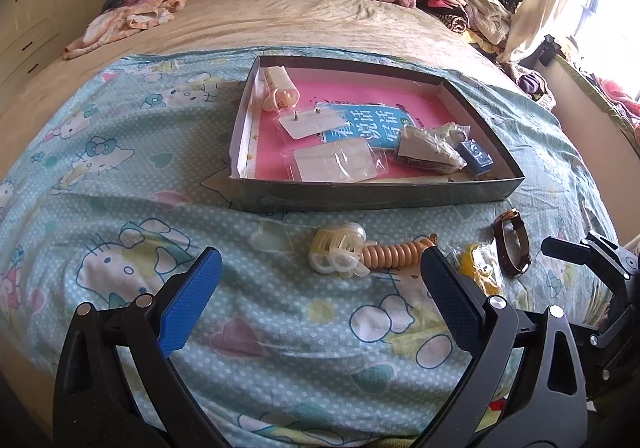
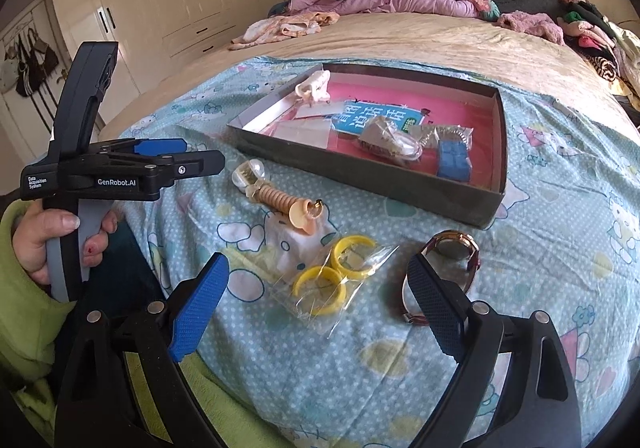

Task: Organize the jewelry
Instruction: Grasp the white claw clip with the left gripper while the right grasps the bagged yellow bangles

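Jewelry sort partly done on bed: shallow dark cardboard box with pink lining (image 1: pixel 372 192) ahead of both tools, already holding several bagged pieces. Left hand-held gripper (image 1: pixel 316 312) spread, empty; translucent cream hair claw (image 1: pixel 340 252) just beyond. Right hand-held gripper (image 2: pixel 316 312) spread, empty; clear bag of yellow rings (image 2: pixel 332 280) between fingers, brown-strapped wristwatch (image 2: pixel 452 252) beside right finger. Three loose items seemingly left.

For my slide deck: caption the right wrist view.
Open right gripper above bagged yellow rings and a wristwatch, box beyond.

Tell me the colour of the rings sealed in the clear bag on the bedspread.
Yellow. The rings show best in the right wrist view, lying in front of the box.
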Available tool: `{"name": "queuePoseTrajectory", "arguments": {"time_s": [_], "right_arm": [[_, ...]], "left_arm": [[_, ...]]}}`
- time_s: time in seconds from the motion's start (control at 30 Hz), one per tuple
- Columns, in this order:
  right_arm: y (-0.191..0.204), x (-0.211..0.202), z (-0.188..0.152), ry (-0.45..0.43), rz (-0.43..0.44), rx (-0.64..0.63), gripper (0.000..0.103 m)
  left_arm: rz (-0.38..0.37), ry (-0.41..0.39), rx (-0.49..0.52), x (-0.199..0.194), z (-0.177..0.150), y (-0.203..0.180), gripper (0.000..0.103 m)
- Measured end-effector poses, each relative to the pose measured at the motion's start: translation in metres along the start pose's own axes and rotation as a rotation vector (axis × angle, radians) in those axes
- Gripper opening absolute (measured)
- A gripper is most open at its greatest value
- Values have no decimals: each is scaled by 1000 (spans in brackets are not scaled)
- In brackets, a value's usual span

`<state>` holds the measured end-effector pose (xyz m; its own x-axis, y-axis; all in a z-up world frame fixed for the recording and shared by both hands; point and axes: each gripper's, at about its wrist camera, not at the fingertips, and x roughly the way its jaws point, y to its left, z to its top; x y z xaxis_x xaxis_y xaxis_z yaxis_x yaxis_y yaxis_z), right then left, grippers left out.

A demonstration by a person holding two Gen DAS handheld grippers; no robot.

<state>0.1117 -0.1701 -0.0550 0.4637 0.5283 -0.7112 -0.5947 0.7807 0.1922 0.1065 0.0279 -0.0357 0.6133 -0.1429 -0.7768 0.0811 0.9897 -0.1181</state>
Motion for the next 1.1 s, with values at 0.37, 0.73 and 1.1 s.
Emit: {"name": "queuePoseTrajectory", "arguments": {"time_s": [0.37, 0.73, 1.1], "right_arm": [[-6, 32, -13, 112, 40, 50, 68], [-4, 63, -1, 128, 22, 12, 51], [-9, 66, -1, 87, 31, 1, 40]], "left_arm": [[-2, 40, -13, 15, -3, 2, 93], [-38, 86, -21, 36, 0, 1, 83], [-123, 152, -155, 64, 3, 22, 69]]}}
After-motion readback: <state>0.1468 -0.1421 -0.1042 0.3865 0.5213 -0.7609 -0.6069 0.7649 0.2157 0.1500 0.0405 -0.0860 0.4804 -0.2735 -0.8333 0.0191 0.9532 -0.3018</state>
